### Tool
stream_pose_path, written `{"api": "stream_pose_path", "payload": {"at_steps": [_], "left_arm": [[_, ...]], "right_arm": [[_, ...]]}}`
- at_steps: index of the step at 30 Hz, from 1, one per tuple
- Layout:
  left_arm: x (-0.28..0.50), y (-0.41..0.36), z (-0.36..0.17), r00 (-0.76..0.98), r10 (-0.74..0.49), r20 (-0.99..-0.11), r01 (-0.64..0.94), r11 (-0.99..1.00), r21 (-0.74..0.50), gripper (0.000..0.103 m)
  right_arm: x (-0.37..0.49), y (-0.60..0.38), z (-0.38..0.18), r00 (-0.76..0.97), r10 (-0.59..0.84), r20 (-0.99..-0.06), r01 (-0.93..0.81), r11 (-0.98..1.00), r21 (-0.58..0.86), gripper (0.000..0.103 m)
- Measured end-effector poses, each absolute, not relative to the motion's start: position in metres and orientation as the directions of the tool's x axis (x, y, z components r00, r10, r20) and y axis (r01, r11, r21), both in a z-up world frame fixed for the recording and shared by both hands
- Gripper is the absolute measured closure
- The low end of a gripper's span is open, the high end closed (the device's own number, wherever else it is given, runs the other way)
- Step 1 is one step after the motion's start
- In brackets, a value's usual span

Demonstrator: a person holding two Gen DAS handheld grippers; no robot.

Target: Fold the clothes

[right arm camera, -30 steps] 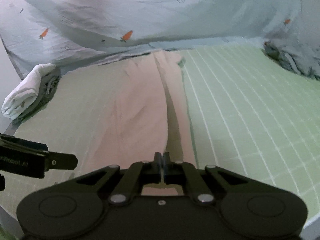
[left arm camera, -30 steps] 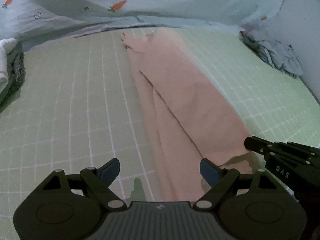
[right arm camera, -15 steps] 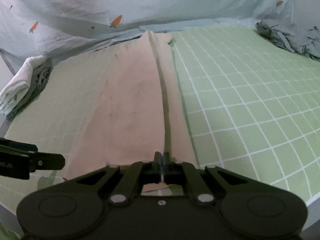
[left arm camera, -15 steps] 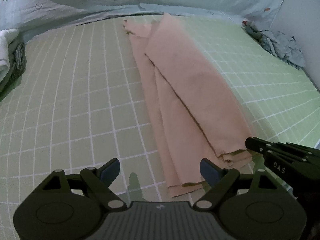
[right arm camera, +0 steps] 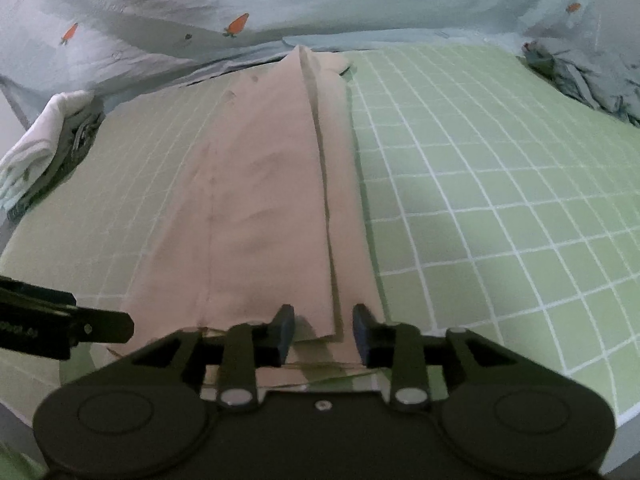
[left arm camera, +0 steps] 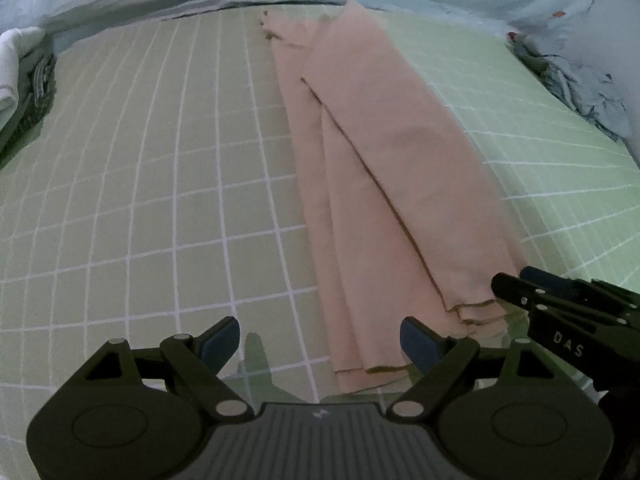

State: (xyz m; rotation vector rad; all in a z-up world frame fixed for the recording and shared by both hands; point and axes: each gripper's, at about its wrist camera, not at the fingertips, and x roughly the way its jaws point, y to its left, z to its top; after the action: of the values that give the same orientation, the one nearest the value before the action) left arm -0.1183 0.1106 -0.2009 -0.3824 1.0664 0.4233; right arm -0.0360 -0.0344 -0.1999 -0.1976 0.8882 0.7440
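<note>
Right tool [right arm camera: 323, 334] parted, astride near end of long folded pink garment [right arm camera: 260, 216] on green checked bed [right arm camera: 480, 200]. Left tool [right arm camera: 100, 326] at 9 o'clock.

The letters "DAS" stand in white on the black body of the right gripper [left arm camera: 516, 292], seen from the left wrist. White lettering on the left gripper [right arm camera: 108, 326] is too blurred to read.

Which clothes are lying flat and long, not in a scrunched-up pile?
The pink garment, stretched in a long strip down the green checked sheet. The white-and-grey pile and blue-grey heap are bunched at the edges.
</note>
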Motion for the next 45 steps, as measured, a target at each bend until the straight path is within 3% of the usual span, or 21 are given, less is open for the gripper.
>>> {"api": "stream_pose_path", "payload": {"at_steps": [4, 5, 7, 18, 23, 26, 31, 36, 40, 42, 45], "left_arm": [[-0.115, 0.112, -0.205, 0.406, 0.145, -0.902, -0.522, 0.847, -0.099, 0.015], [-0.113, 0.111, -0.206, 0.403, 0.146, -0.904, -0.525, 0.845, -0.098, 0.015], [-0.110, 0.109, -0.206, 0.404, 0.150, -0.902, -0.524, 0.847, -0.094, 0.015], [-0.089, 0.108, -0.217, 0.393, 0.133, -0.910, -0.528, 0.843, -0.104, 0.015], [-0.079, 0.108, -0.223, 0.377, 0.129, -0.917, -0.533, 0.840, -0.101, 0.015], [-0.076, 0.110, -0.226, 0.375, 0.120, -0.919, -0.541, 0.834, -0.112, 0.013], [-0.079, 0.112, -0.230, 0.395, 0.100, -0.913, -0.546, 0.825, -0.145, 0.000], [-0.079, 0.108, -0.233, 0.394, 0.103, -0.914, -0.541, 0.829, -0.140, 0.000], [-0.071, 0.099, -0.234, 0.382, 0.120, -0.916, -0.533, 0.839, -0.112, 0.002], [-0.067, 0.094, -0.235, 0.377, 0.132, -0.917, -0.528, 0.844, -0.095, 0.007], [-0.063, 0.083, -0.230, 0.403, 0.138, -0.905, -0.493, 0.866, -0.087, 0.035]], "right_arm": [[-0.031, -0.031, -0.200, 0.402, 0.508, -0.762, -0.680, 0.723, 0.124, 0.044], [-0.031, -0.030, -0.200, 0.412, 0.498, -0.763, -0.680, 0.725, 0.106, 0.034], [-0.028, -0.027, -0.201, 0.438, 0.462, -0.771, -0.673, 0.738, 0.060, 0.027], [-0.006, -0.025, -0.205, 0.396, 0.472, -0.788, -0.694, 0.715, 0.079, 0.023], [-0.001, -0.021, -0.208, 0.373, 0.476, -0.797, -0.705, 0.704, 0.090, 0.003], [-0.001, -0.020, -0.209, 0.371, 0.476, -0.798, -0.710, 0.699, 0.087, 0.000], [-0.002, -0.019, -0.211, 0.367, 0.476, -0.799, -0.719, 0.690, 0.081, 0.000], [-0.003, -0.018, -0.212, 0.364, 0.478, -0.800, -0.728, 0.682, 0.076, 0.004], [-0.007, -0.019, -0.208, 0.355, 0.505, -0.787, -0.742, 0.664, 0.092, 0.026], [-0.011, -0.018, -0.206, 0.336, 0.525, -0.782, -0.761, 0.640, 0.103, 0.041], [-0.016, -0.017, -0.204, 0.322, 0.541, -0.777, -0.773, 0.624, 0.114, 0.054]]}}
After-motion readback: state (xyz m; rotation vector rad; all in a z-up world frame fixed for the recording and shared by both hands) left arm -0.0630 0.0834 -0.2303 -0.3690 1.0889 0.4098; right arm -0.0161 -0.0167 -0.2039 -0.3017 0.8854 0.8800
